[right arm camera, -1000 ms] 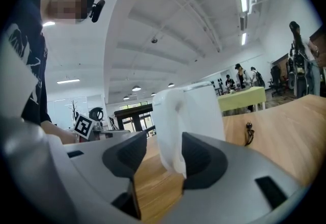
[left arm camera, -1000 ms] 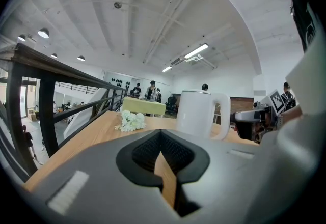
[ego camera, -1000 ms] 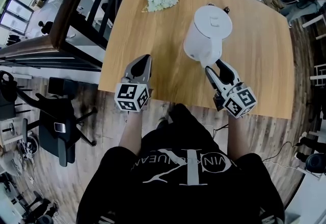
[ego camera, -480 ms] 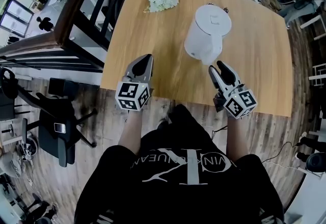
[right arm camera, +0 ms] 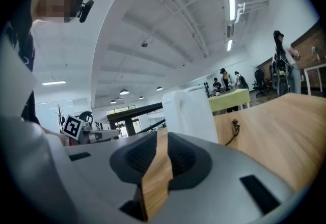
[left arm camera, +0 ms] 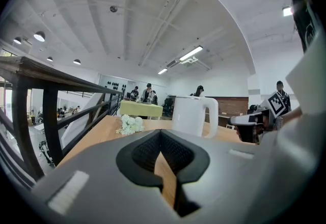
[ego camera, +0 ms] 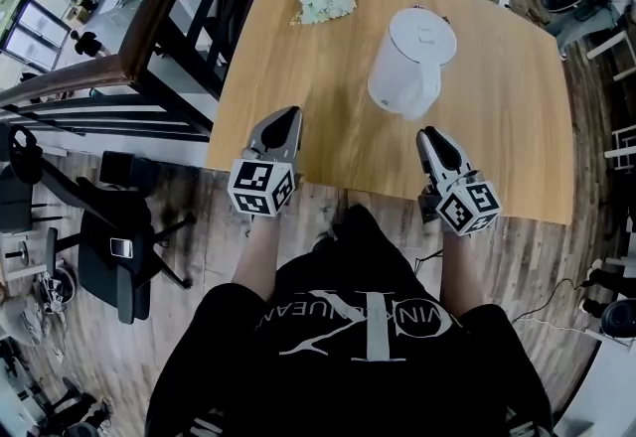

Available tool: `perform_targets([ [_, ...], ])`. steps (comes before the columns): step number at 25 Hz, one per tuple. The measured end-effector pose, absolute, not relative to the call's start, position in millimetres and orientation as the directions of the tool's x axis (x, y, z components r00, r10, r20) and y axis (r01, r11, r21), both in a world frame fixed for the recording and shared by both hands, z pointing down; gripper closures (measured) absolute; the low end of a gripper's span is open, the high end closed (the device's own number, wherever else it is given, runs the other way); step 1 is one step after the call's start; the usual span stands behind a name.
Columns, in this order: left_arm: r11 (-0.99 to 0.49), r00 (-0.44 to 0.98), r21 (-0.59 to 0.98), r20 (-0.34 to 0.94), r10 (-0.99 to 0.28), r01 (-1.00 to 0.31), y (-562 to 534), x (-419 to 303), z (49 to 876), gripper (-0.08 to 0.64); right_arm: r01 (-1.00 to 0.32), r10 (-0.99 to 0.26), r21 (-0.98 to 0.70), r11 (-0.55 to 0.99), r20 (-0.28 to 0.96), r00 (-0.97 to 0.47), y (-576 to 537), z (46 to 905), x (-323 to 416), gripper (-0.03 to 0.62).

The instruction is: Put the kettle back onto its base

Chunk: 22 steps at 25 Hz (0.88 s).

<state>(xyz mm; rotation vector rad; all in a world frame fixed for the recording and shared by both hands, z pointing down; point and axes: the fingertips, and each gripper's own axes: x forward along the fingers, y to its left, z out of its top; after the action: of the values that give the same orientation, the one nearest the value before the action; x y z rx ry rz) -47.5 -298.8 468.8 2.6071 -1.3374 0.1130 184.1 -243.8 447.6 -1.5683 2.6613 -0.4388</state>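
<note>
Left gripper (ego camera: pixel 287 115) is shut and empty, right gripper (ego camera: pixel 429 135) has just been closing on nothing, so the white kettle (ego camera: pixel 412 63), if it sits crooked on its apparently hidden base, could tip.

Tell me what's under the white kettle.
Only the wooden table shows around the kettle. From above its body covers whatever is beneath it, and both gripper views cut off its foot, so anything between it and the tabletop stays hidden.
</note>
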Motion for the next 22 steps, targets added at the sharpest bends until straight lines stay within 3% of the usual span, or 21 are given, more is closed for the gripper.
perform_targets([
  [22,-0.6,0.605,0.078,0.094,-0.791,-0.796,-287,-50,441,0.557,-0.942,-0.939,-0.115,0.317,0.104,-0.328,-237,417,200,0.566],
])
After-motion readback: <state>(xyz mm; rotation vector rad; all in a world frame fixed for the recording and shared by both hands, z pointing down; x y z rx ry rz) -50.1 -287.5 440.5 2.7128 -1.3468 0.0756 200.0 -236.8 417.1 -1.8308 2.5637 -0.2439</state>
